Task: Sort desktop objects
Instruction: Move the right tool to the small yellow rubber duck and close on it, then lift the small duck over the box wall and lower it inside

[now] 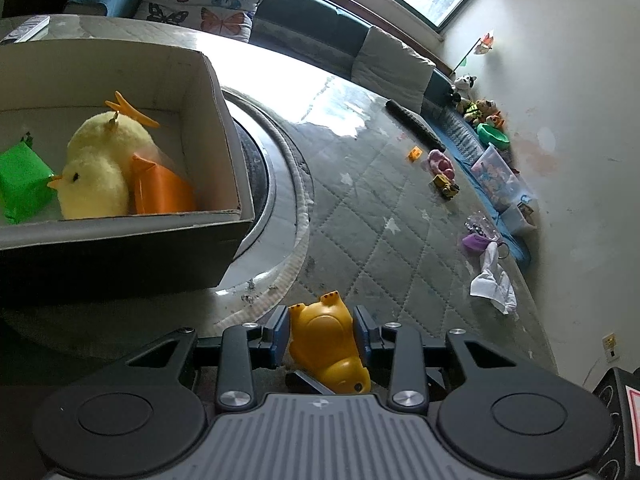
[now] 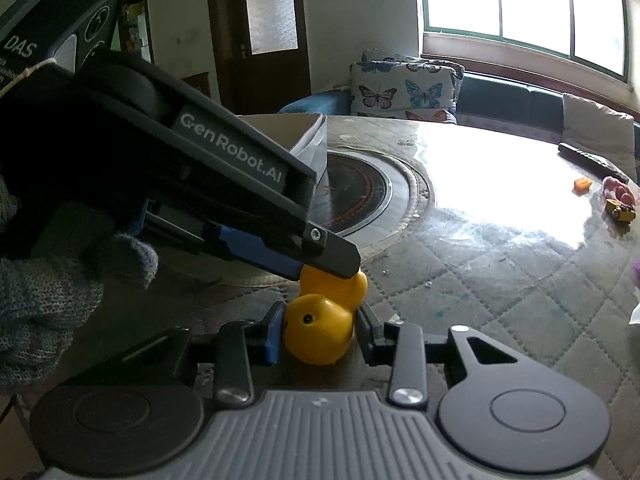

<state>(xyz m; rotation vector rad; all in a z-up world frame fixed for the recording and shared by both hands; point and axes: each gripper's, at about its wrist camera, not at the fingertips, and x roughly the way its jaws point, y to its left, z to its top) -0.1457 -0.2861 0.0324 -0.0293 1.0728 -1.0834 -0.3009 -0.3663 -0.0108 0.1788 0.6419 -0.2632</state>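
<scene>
A yellow rubber duck (image 1: pixel 326 336) sits between the fingers of my left gripper (image 1: pixel 322 334), which is shut on its body. In the right wrist view the same duck (image 2: pixel 320 330) has its head between the pads of my right gripper (image 2: pixel 318 334), which is shut on it; the left gripper's finger (image 2: pixel 256 208) reaches in from the upper left onto the duck's body. An open cardboard box (image 1: pixel 224 112) at the left holds a yellow plush chick (image 1: pixel 100 168), a green block (image 1: pixel 20 182) and an orange block (image 1: pixel 160 192).
The quilted table cover (image 1: pixel 380 216) has a round hotplate (image 1: pixel 260 176) inset beside the box. Far right lie a remote (image 1: pixel 414 124), a pink toy (image 1: pixel 440 162), a small yellow truck (image 1: pixel 446 186), an orange piece (image 1: pixel 414 154), a purple item (image 1: pixel 474 240) and white tissue (image 1: pixel 492 280).
</scene>
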